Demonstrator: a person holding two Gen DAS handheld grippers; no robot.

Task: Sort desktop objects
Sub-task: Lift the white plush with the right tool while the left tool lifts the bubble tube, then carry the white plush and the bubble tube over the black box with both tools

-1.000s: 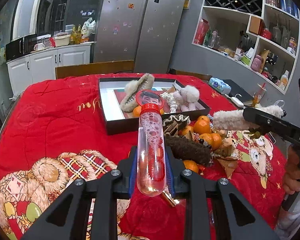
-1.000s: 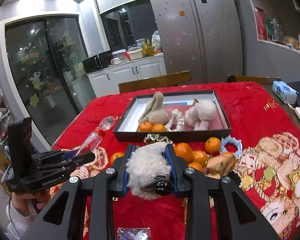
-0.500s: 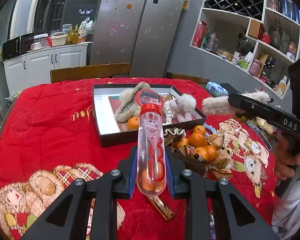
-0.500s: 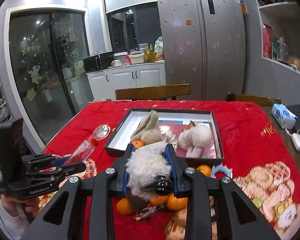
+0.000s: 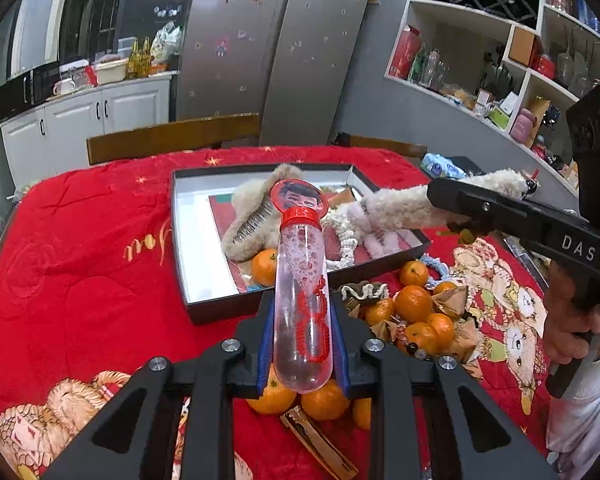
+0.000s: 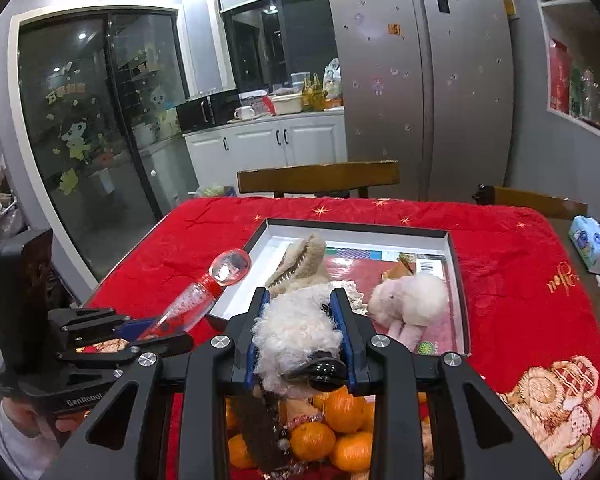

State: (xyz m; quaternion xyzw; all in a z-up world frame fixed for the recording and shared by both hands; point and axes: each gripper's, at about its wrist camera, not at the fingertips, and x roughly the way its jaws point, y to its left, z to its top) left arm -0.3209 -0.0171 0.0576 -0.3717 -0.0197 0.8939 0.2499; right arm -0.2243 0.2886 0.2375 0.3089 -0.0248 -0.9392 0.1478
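Note:
My left gripper (image 5: 302, 320) is shut on a clear bubble tube (image 5: 302, 300) with a red cap and a round picture top, held above the table near the front edge of a dark shallow box (image 5: 204, 308). My right gripper (image 6: 300, 336) is shut on a white fluffy plush item (image 6: 296, 336) and hovers over the box's near right side. The same plush item (image 5: 400, 208) shows in the left wrist view, jutting over the box. In the box (image 6: 458, 276) lie a beige furry hair clip (image 6: 300, 256), a white plush toy (image 6: 412, 304), a lace scrunchie and tangerines.
A heap of tangerines (image 5: 416, 312), gold foil pieces, a brown furry clip and a blue scrunchie lies on the red tablecloth (image 5: 80, 280) in front of the box. A tissue pack (image 6: 594, 248) sits at the right edge. Wooden chairs (image 6: 320, 178) stand behind.
Both grippers have moved forward toward the box with their loads still held. The box and its contents now look larger and closer, and the tangerine heap has slid beneath the fingers.

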